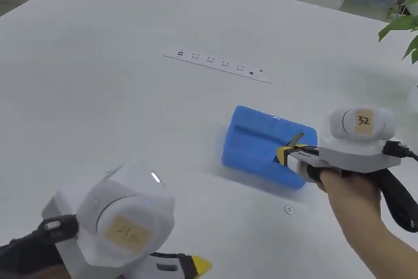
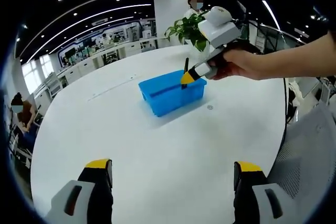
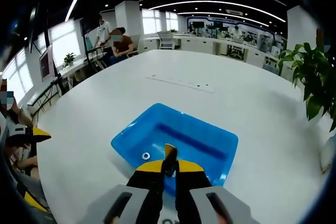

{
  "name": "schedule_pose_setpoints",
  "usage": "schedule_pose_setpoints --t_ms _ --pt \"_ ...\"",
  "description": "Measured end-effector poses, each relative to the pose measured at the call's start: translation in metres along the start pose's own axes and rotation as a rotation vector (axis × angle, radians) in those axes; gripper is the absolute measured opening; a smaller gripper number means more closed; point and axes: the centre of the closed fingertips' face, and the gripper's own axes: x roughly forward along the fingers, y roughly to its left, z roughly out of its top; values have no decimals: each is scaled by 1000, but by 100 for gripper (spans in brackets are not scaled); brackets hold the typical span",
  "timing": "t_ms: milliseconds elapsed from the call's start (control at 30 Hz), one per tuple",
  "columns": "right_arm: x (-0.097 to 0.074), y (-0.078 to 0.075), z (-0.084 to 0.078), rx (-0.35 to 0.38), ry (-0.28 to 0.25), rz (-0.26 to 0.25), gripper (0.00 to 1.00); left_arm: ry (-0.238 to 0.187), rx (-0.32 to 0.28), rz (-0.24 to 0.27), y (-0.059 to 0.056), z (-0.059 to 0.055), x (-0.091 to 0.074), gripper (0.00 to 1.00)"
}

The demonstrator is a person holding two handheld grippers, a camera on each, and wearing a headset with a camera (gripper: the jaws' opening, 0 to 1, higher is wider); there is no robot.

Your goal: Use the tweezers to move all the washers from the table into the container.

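Head view: a broad white table (image 1: 98,63) runs away to a glazed office wall, with a recessed power strip (image 1: 215,63) set in its top. The right gripper (image 1: 285,155), held in a hand (image 1: 349,194), is poised over the near edge of a blue container (image 1: 258,142), and dark tweezers (image 1: 295,140) stick out ahead of its tips. A loose washer (image 1: 289,210) lies on the table just behind and below that gripper, apart from the container. The left gripper (image 1: 189,267) sits well to the other side, with bare tabletop between.

Left gripper view: the left gripper (image 2: 172,174) has its jaws spread wide with nothing between them. Well ahead stands the container (image 2: 170,93), with the right gripper (image 2: 189,76) and tweezers (image 2: 185,65) above its far side. The loose washer (image 2: 210,107) rests just right of the container. Open table (image 2: 105,129) lies ahead, and a mesh chair (image 2: 310,145) stands past the edge at right.

Right gripper view: the right gripper (image 3: 164,167) has its jaws pressed together, pinching the tweezers (image 3: 169,153), whose tip points into the container (image 3: 199,145) directly beneath. A washer (image 3: 145,156) lies on the container's floor just left of the tip. Beyond are the power strip (image 3: 181,82), a potted plant (image 3: 310,77) at right, and the left gripper (image 3: 37,136) at far left.
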Motion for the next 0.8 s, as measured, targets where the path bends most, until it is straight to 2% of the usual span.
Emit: schedule_pose_setpoints --t_ms 133,333,400,567,633,800 --pt "-2 -2 -1 1 -3 -7 4 1 6 1 0 1 -1 99" --pt "-21 -5 14 33 -71 -15 4 -8 6 -3 -1 4 -1 99" --pt "-32 -4 23 70 -109 0 4 -10 8 -4 -2 5 -2 99" --pt "-60 -2 32 116 -162 11 4 -12 16 -3 -4 6 -2 99" --pt "-75 0 39 129 -220 8 4 -12 17 -3 -4 6 -2 99" --pt "-96 5 32 146 -229 3 4 -14 17 -6 -6 7 -2 99"
